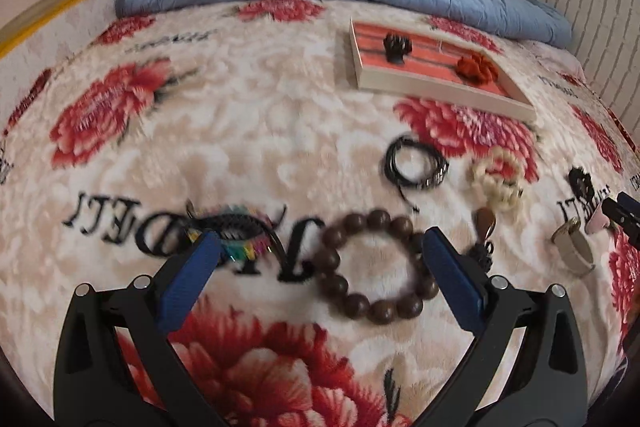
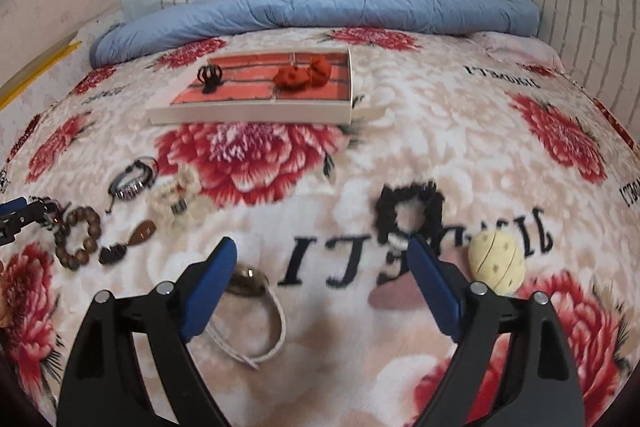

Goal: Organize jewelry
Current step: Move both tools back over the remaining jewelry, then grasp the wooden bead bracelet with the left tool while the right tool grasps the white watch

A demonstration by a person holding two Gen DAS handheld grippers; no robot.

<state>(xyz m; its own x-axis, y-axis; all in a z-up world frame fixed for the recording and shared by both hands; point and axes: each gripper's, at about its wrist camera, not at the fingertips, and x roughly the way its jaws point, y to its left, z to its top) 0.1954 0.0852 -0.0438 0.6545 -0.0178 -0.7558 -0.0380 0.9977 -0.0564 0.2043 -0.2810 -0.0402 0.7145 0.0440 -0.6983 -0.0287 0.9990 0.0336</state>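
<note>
A: Item one, the tray?

B: Shallow white tray (image 2: pixel 248 115) with a red-striped liner, lying on the floral bed blanket (image 2: pixel 460 155) toward the far side, in front of a rolled blue quilt (image 2: pixel 320 7). Contents: one black hair claw (image 2: pixel 210 78) at its left end, two red scrunchies (image 2: pixel 302 75) side by side right of it.

A: Loose pieces on the blanket?

B: Brown wooden bead bracelet (image 1: pixel 374 265), nearest the left gripper (image 1: pixel 318 247). Left of it, a black braided bracelet with coloured beads (image 1: pixel 236 233), partly behind the left gripper's finger. Beyond the beads, a black cord bracelet (image 1: pixel 416 163); to the right of that, a cream beaded piece (image 1: pixel 498 183). A brown teardrop pendant on a dark knot (image 1: pixel 484 231) lies just right of the bead bracelet.

A: And by the other gripper?

B: A beige-strap wristwatch (image 2: pixel 252 311), its case partly hidden behind the left finger of the right gripper (image 2: pixel 322 255). A black scrunchie (image 2: pixel 410 209) farther out, a pale yellow perforated ball (image 2: pixel 496 263) to the right, a pink piece (image 2: pixel 394 293) between the fingers, too blurred to identify.

A: State of the fingers?

B: Left gripper: fingers spread wide, holding nothing, the bead bracelet lying on the blanket between them. Right gripper: fingers likewise spread wide, holding nothing.
</note>
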